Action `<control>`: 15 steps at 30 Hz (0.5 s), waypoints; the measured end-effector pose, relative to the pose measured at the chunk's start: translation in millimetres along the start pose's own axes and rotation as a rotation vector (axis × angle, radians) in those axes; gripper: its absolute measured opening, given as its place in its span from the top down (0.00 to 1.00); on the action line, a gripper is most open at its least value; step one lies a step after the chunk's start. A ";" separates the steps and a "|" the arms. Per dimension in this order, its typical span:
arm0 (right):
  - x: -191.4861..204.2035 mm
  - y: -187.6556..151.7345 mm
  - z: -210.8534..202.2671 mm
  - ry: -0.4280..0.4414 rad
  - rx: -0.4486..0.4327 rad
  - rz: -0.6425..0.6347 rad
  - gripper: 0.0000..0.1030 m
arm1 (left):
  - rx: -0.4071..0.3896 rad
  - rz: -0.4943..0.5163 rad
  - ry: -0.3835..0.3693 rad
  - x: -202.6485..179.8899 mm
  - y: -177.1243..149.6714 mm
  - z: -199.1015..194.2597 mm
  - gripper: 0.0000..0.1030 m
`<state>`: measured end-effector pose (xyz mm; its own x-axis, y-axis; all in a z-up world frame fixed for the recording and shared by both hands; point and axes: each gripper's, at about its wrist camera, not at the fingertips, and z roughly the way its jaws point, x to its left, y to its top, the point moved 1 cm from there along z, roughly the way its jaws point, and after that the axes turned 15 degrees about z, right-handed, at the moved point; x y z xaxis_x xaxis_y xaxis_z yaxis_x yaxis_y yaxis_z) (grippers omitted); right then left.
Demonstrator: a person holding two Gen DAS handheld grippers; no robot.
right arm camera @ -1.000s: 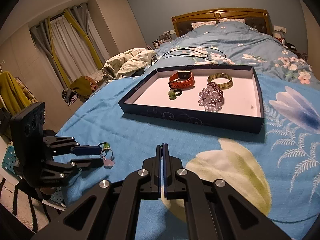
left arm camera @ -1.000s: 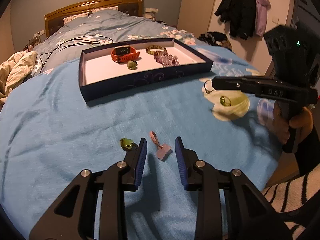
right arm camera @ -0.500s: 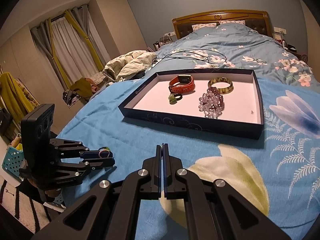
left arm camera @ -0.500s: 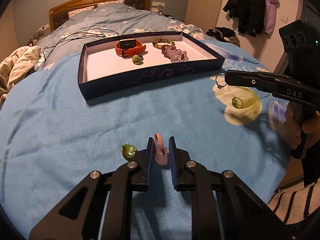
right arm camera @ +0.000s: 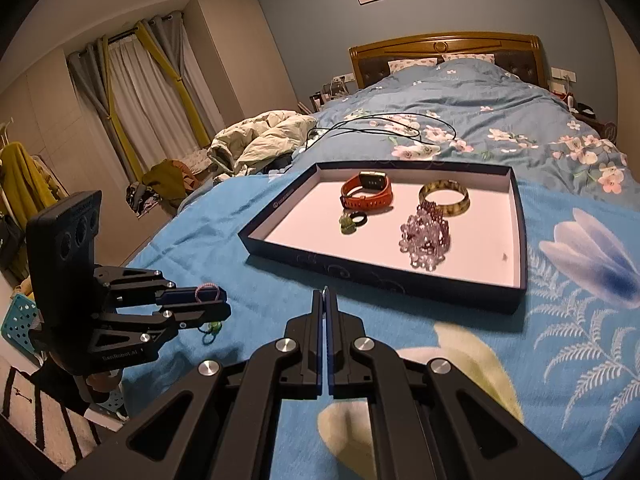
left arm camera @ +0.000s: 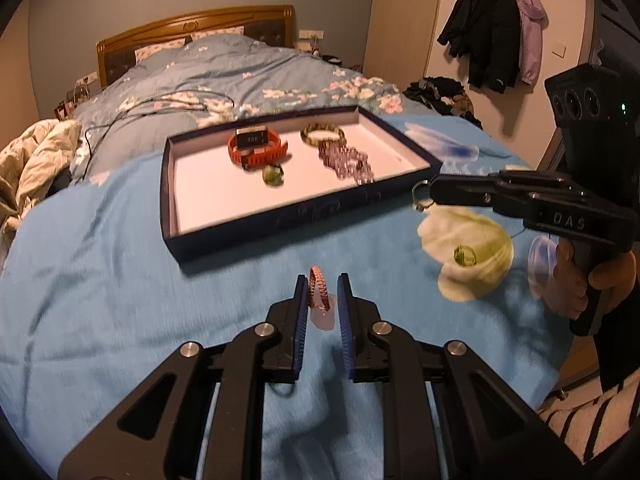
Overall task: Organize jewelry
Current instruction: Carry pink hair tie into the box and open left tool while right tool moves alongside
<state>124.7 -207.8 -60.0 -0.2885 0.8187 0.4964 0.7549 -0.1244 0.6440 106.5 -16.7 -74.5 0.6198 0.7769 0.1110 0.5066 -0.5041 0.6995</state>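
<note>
My left hand-held gripper (left arm camera: 323, 300) pinches a pink ring (left arm camera: 319, 286); right one (right arm camera: 326, 300) closed, empty. Four pieces fill the tray (left arm camera: 304, 216); three rings remain outside.

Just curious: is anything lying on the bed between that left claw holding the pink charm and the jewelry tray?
No. In the left wrist view, only bare blue bedspread lies between the left gripper with its pink charm and the tray.
</note>
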 end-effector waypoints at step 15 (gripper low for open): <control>-10.0 37.1 14.6 -0.017 -0.028 -0.001 1.00 | -0.073 0.032 0.028 23.2 48.2 13.3 0.86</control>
<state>164.2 -212.4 -49.6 -0.2787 0.8282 0.4863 0.7377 -0.1396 0.6605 153.2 -28.0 -47.6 0.6178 0.7713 0.1531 0.4413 -0.5011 0.7444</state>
